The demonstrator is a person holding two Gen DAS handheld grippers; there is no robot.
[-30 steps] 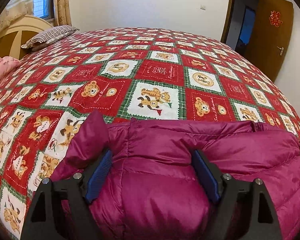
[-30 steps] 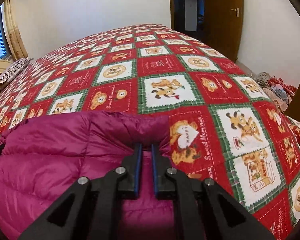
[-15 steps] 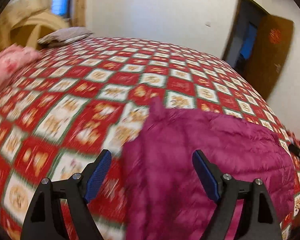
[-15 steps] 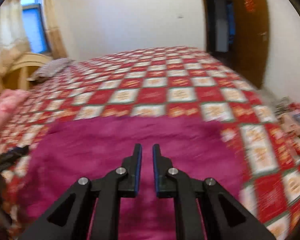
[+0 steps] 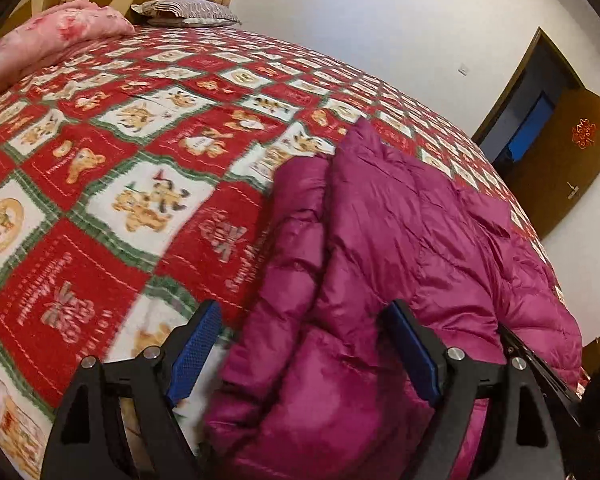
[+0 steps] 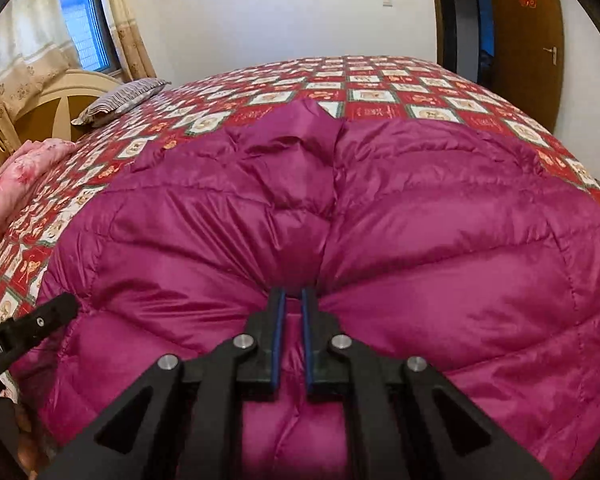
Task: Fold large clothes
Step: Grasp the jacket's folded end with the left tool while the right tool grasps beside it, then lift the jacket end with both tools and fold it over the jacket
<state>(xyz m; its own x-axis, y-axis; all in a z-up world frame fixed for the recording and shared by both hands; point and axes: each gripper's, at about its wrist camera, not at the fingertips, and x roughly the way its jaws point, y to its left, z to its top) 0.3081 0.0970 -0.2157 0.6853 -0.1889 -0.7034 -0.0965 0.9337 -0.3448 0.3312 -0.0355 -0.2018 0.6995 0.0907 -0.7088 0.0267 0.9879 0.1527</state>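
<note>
A magenta puffer jacket [image 5: 400, 248] lies on the red patterned bedspread [image 5: 112, 184] near the bed's front edge. My left gripper [image 5: 304, 344] is open, its blue pads either side of the jacket's left edge, where a sleeve fold bulges. In the right wrist view the jacket [image 6: 420, 216] fills the foreground. My right gripper [image 6: 292, 300] is nearly closed with its jaws pinching a fold of the jacket's fabric at the middle. The left gripper's body shows at the lower left of the right wrist view [image 6: 24, 328].
A pink folded quilt [image 5: 48, 40] and a striped pillow [image 5: 184, 12] lie by the headboard [image 6: 60, 100]. A brown door [image 5: 564, 168] stands open at the right. The bedspread extends far beyond the jacket.
Both grippers swung left and moved over the jacket. The right gripper now pinches a fold at the jacket's middle. The left gripper stayed open and now sits at the jacket's left edge.
</note>
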